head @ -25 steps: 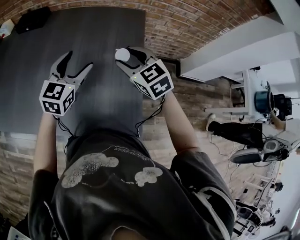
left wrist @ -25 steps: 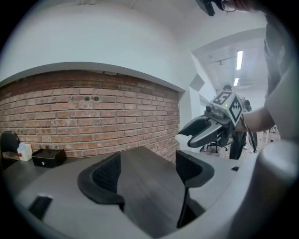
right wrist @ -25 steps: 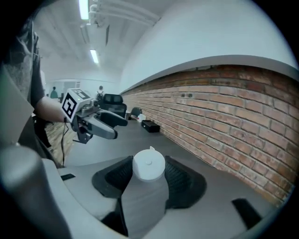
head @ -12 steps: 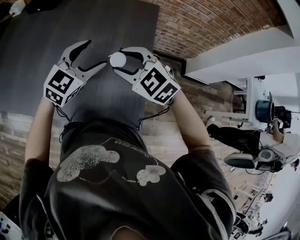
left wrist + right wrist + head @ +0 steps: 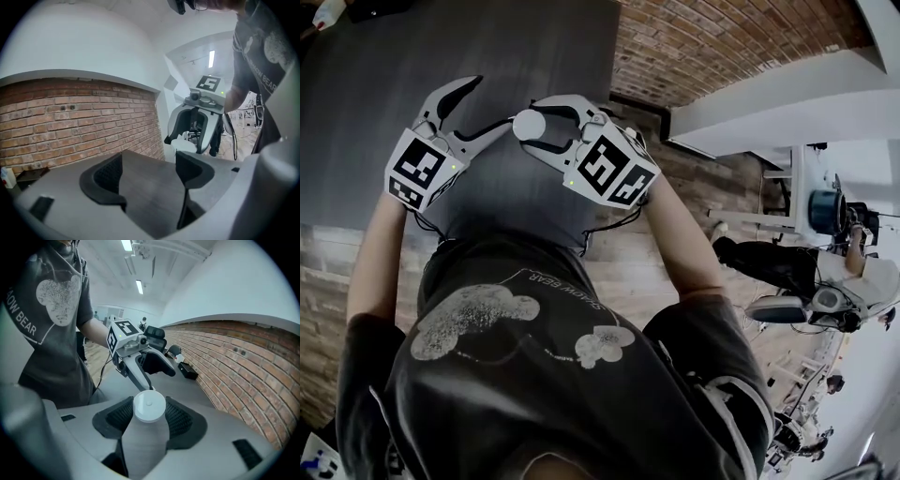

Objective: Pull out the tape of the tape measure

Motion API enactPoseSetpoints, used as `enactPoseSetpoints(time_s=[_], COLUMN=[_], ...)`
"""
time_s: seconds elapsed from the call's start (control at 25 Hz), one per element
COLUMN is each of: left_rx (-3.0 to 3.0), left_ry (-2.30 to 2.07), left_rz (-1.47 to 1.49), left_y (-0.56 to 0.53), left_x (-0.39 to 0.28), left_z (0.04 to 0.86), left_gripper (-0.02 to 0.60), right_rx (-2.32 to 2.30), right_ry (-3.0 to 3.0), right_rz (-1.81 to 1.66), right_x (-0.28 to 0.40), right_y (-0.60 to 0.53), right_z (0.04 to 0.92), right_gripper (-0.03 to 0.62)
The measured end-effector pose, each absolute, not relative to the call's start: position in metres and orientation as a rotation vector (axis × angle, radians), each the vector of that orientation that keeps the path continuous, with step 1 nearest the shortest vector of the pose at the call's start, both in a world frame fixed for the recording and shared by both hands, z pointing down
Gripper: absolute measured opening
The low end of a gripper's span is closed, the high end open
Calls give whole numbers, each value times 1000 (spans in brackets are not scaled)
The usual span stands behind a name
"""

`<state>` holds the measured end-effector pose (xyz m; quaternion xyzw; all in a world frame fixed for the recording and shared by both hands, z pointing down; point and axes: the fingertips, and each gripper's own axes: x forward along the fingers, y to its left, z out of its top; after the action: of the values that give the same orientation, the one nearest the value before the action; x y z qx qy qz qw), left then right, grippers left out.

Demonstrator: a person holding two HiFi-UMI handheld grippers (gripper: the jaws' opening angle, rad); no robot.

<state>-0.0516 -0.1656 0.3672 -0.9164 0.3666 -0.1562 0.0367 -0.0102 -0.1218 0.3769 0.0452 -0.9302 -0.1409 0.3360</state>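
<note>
Right gripper (image 5: 542,124) clamped on round white tape measure (image 5: 530,123) over counter (image 5: 366,103); left gripper (image 5: 492,101) gaping, empty, just beside.

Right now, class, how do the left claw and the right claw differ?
The left claw stands open with nothing between its pads; the right claw is shut on the round white tape measure. The left claw's cube shows a different marker pattern from the right claw's. Both are pale with dark pads, held over the dark table.
</note>
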Motion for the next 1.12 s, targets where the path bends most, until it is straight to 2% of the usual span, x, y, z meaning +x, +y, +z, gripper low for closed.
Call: enactPoseSetpoints(time_s=[0.08,0.2,0.28,0.44,0.64,1.12], left_rx=[-2822,-2857,-2896,-2952,-2944,-2946], left_ry=[1051,900,827,720,586,546], left_rz=[-481,-478,-466,-417,-449,-481], left_y=[-159,-145,-138,-131,-111,-82], left_x=[-54,-58,-63,-76,-90,-150], left_z=[366,367,367,359,358,370], left_gripper=[326,190,142,117,37,11], right_rx=[117,112,117,134,166,198], right_ry=[-2427,-2441,-2425,-2419,-2387,-2256], right_rz=[-354,-335,-329,-311,-305,-279], right_x=[-18,-36,-44,-59,-80,-141], right_y=[-118,-114,-111,-107,-95,-67], right_z=[375,373,373,366,364,372], right_gripper=[233,233,233,233,233,233])
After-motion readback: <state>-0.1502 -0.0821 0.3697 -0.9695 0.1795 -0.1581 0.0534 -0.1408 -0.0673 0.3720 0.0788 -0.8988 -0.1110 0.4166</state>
